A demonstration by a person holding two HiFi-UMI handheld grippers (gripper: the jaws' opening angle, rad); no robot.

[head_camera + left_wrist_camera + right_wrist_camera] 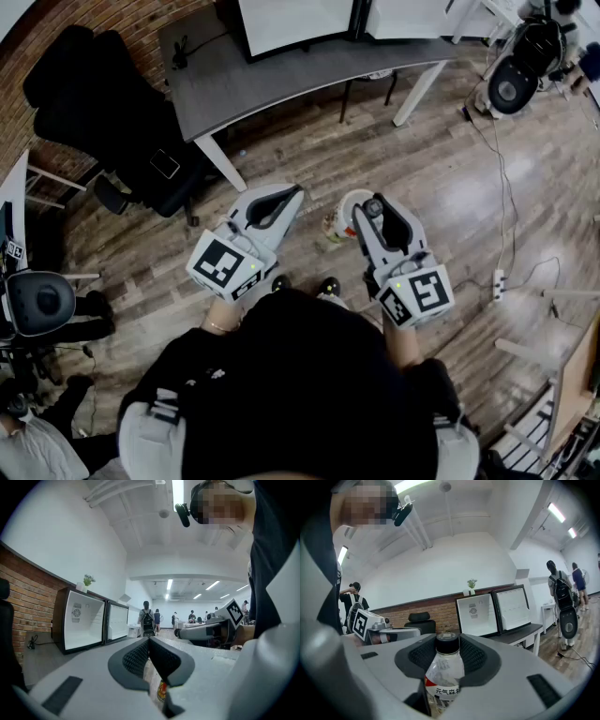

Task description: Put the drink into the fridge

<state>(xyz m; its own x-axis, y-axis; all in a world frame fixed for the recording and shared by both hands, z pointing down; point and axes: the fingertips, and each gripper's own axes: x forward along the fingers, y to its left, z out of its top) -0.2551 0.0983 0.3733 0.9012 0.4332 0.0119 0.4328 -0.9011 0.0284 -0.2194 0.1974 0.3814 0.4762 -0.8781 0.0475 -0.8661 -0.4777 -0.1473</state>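
The drink bottle (443,672) is clear, with a black cap and a white label with a red stripe. It stands upright between the jaws of my right gripper (447,644), which is shut on it. From the head it shows at the gripper's tip (339,221), above the wooden floor. My left gripper (150,641) is level beside it, pads meeting, shut; a scrap of printed label shows in the slit below them, and I cannot tell what it belongs to. The small fridge (477,613) stands open on a grey desk (281,80), white inside, its door (513,606) swung aside.
A black office chair (103,103) stands left of the desk. Cables and a power strip (498,281) lie on the floor at right, near a wheeled machine (516,75). Several people stand far off in the room (147,618). A small plant (471,584) tops the fridge.
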